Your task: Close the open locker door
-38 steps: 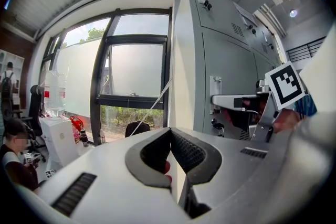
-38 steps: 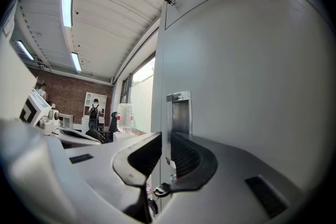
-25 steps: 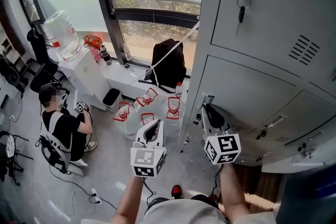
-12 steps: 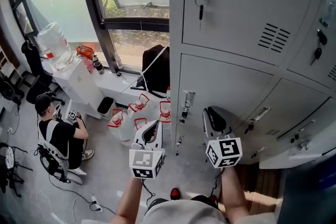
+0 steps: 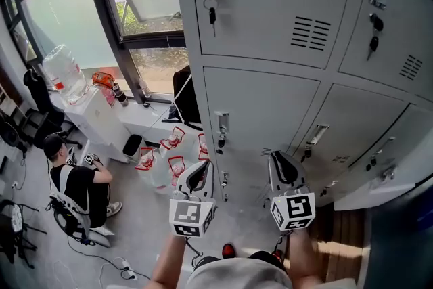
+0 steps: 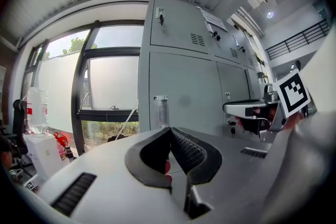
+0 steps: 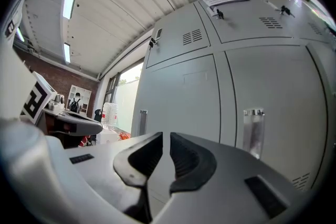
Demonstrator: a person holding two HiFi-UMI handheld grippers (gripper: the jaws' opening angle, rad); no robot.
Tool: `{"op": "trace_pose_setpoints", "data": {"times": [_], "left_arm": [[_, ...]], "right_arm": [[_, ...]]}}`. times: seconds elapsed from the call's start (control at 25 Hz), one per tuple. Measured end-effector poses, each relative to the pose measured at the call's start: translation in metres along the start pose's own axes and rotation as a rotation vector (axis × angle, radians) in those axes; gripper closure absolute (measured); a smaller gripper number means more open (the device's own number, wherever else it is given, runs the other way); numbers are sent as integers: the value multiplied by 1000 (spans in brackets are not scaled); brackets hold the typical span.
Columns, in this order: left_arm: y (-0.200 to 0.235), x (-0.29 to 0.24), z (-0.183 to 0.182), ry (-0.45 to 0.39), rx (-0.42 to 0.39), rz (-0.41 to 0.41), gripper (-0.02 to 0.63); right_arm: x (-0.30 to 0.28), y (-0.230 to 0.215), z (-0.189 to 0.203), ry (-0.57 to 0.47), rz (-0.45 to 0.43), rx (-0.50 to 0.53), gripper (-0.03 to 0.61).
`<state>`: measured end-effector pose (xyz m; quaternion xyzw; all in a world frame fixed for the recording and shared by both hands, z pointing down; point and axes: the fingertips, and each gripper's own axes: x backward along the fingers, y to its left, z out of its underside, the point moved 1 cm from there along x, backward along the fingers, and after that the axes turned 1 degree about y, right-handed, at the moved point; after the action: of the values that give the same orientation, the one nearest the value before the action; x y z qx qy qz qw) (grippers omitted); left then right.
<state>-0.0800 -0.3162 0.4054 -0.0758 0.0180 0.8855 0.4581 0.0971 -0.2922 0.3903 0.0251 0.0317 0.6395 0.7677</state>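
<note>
A bank of grey lockers [image 5: 270, 17] fills the head view, and every door I can make out lies flush. The lower door [image 5: 260, 112] straight ahead carries a handle [image 5: 221, 124]; keys [image 5: 212, 0] hang from the door above it. My left gripper [image 5: 201, 171] is shut and holds nothing, its tips meeting [image 6: 169, 131]. My right gripper [image 5: 281, 164] stands beside it, all but shut with only a thin slit [image 7: 165, 139] and nothing in it. Both hang short of the doors and touch nothing. A pale slab [image 5: 369, 194] juts out low on the right; whether it is a door I cannot tell.
Left of the lockers is a window with a black bag [image 5: 183, 95] on the sill. Several red-labelled water jugs [image 5: 169, 152] stand on the floor below. A water dispenser [image 5: 64, 74] is at far left, and a person [image 5: 78, 183] sits near it.
The head view has swung right: the lockers now fill most of it and the window has slid left. Both grippers hold about the same place in the view, jaws unchanged.
</note>
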Motion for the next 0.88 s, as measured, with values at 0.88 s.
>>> {"op": "trace_pose_setpoints", "data": {"times": [0.88], "left_arm": [[-36, 31, 34, 62, -19, 28, 592]], "right_arm": [[84, 1, 59, 102, 70, -21, 557]]}}
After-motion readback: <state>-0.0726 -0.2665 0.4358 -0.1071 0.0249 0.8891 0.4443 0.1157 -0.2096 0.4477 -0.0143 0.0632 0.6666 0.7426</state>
